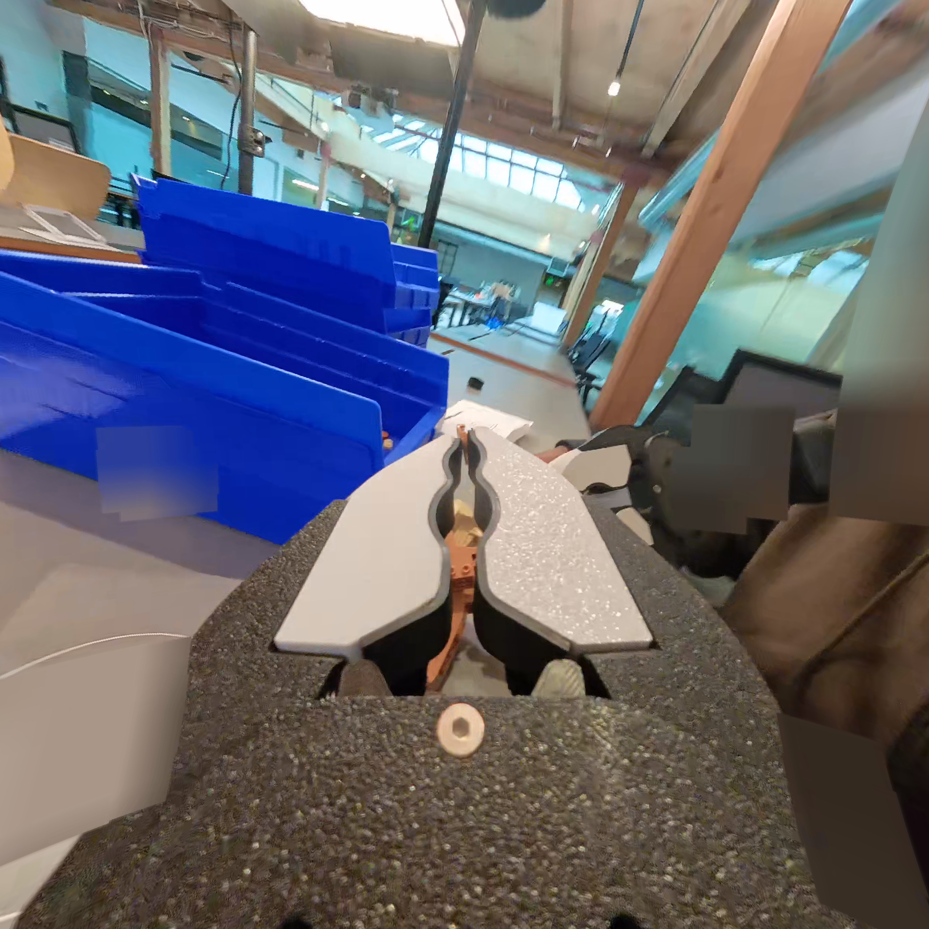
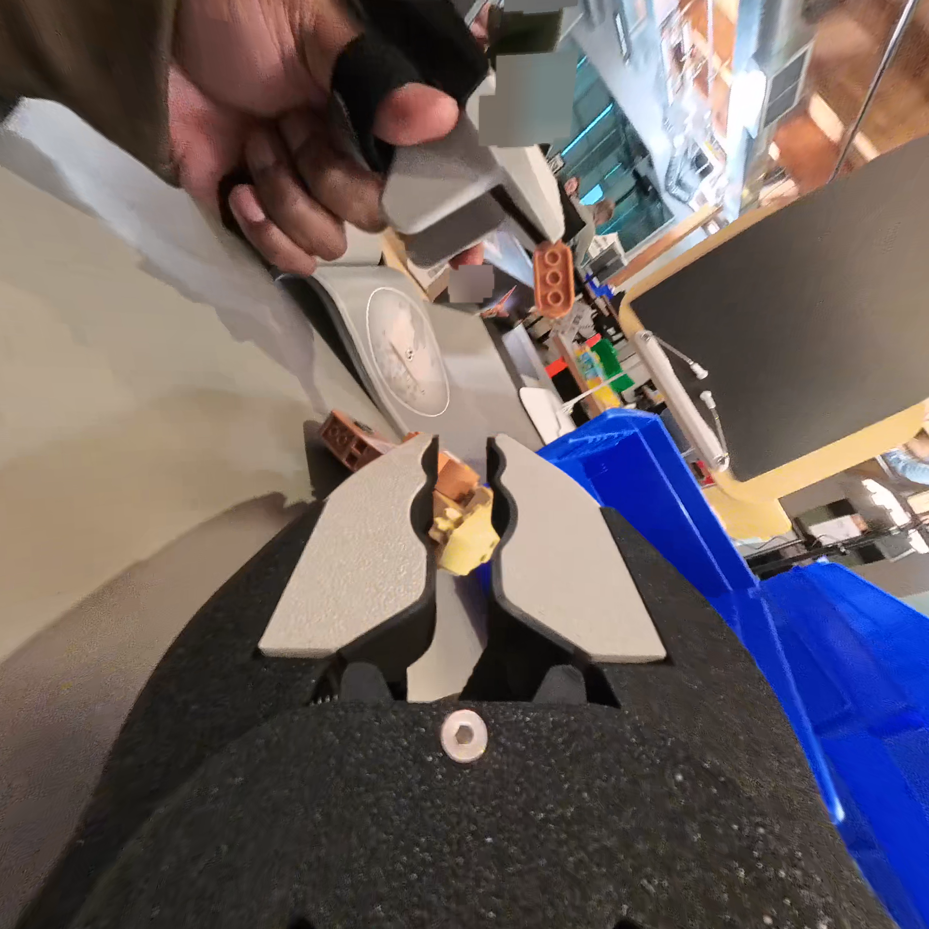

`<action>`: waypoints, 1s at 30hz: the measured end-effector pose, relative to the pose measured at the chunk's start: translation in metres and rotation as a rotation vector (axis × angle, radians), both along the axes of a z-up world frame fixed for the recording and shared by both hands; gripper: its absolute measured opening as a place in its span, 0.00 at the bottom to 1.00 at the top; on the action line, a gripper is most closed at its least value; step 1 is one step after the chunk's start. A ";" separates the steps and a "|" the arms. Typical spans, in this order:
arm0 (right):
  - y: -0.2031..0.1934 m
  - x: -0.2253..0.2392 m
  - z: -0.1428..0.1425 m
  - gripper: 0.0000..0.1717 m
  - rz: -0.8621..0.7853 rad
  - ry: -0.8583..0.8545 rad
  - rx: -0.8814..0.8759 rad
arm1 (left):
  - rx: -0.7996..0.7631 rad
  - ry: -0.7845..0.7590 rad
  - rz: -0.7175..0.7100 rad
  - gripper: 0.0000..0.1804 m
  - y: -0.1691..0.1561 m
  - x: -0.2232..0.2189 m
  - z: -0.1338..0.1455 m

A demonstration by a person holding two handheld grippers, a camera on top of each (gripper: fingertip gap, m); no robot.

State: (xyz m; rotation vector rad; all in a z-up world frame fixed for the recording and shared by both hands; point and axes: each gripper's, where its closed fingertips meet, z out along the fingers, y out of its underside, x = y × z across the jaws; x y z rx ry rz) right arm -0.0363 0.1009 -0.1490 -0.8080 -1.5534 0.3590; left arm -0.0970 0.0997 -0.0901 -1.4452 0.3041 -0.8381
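With the left tongs point(image 1: 465, 442) clamped on a thin orange three-hole plate point(image 2: 553, 285) and the right tongs point(image 2: 462, 452) apart around a loose yellow-and-orange brick cluster point(image 2: 465, 523), that cluster could drop out.

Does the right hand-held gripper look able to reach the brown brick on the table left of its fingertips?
Probably yes: the brown brick lies uncovered close beside the right hand-held gripper, whose fingers stand apart. However, the yellow piece and orange piece sit between those fingers and may hinder.
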 end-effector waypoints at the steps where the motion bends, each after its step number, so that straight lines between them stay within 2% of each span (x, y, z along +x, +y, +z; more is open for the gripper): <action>1: 0.001 0.000 0.003 0.12 0.002 0.016 0.015 | -0.008 -0.039 -0.016 0.01 0.000 -0.001 0.000; 4: 0.007 -0.003 0.007 0.20 -0.008 0.043 0.037 | -0.023 -0.084 -0.041 0.01 0.001 0.001 -0.001; 11: 0.006 -0.014 0.024 0.26 -0.010 0.101 0.059 | -0.054 -0.016 -0.113 0.01 -0.001 0.027 -0.012; 15: 0.004 -0.017 0.026 0.23 -0.006 0.111 0.077 | -0.072 0.000 -0.160 0.01 -0.004 0.040 -0.018; 21: 0.003 -0.016 0.026 0.10 0.012 0.117 0.077 | -0.095 -0.010 -0.200 0.02 -0.004 0.047 -0.023; 27: 0.004 -0.016 0.027 0.10 0.032 0.117 0.029 | -0.101 -0.052 -0.191 0.02 -0.002 0.045 -0.023; 30: 0.033 -0.013 0.034 0.10 -0.074 0.141 -0.003 | -0.099 -0.093 -0.142 0.03 0.003 0.035 -0.019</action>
